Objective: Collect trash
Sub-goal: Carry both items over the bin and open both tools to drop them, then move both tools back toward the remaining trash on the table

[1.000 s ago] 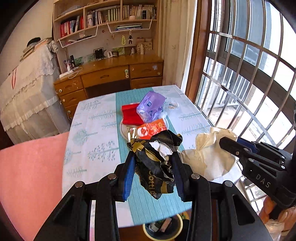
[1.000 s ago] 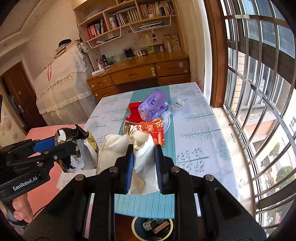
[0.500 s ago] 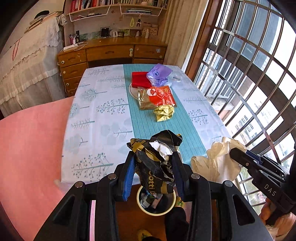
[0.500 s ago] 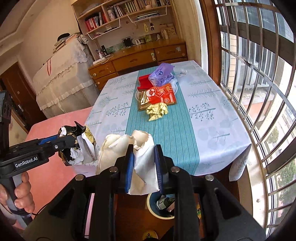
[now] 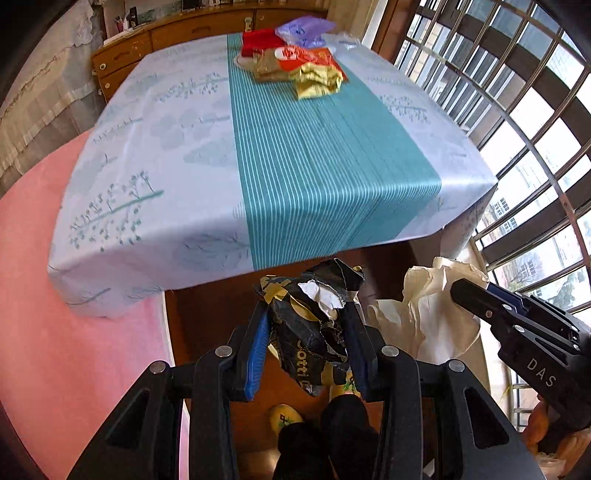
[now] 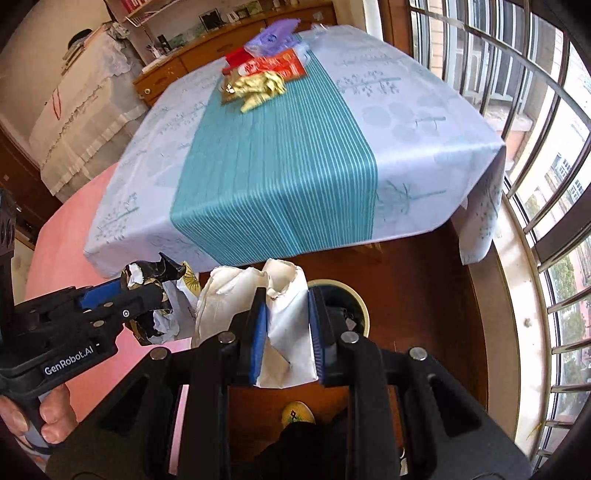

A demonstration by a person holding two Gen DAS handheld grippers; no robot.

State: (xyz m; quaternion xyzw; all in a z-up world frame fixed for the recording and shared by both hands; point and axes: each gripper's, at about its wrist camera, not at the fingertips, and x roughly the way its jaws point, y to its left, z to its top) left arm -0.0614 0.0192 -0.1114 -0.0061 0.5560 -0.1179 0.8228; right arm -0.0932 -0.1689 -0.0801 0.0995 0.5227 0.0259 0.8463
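My left gripper (image 5: 306,321) is shut on a crumpled black and gold wrapper (image 5: 314,332), held in the air in front of the table's near edge. My right gripper (image 6: 287,306) is shut on a crumpled white paper (image 6: 284,332), held over a round trash bin (image 6: 354,306) on the floor. The bin is mostly hidden behind the gripper and paper. In the left wrist view the right gripper (image 5: 458,291) and its white paper (image 5: 432,314) sit to the right. In the right wrist view the left gripper (image 6: 162,275) and wrapper (image 6: 147,280) sit to the left.
A table with a blue-white cloth (image 5: 155,147) and teal runner (image 5: 325,155) carries more wrappers at its far end: gold (image 5: 317,79), red-orange (image 5: 310,57), red (image 5: 258,38), purple bag (image 5: 303,27). A pink cover (image 5: 55,314) lies left. Window bars (image 5: 535,110) stand right.
Both grippers have pulled back from over the table and tilted down, still holding their trash. The table now lies ahead, and the floor and bin are below them.
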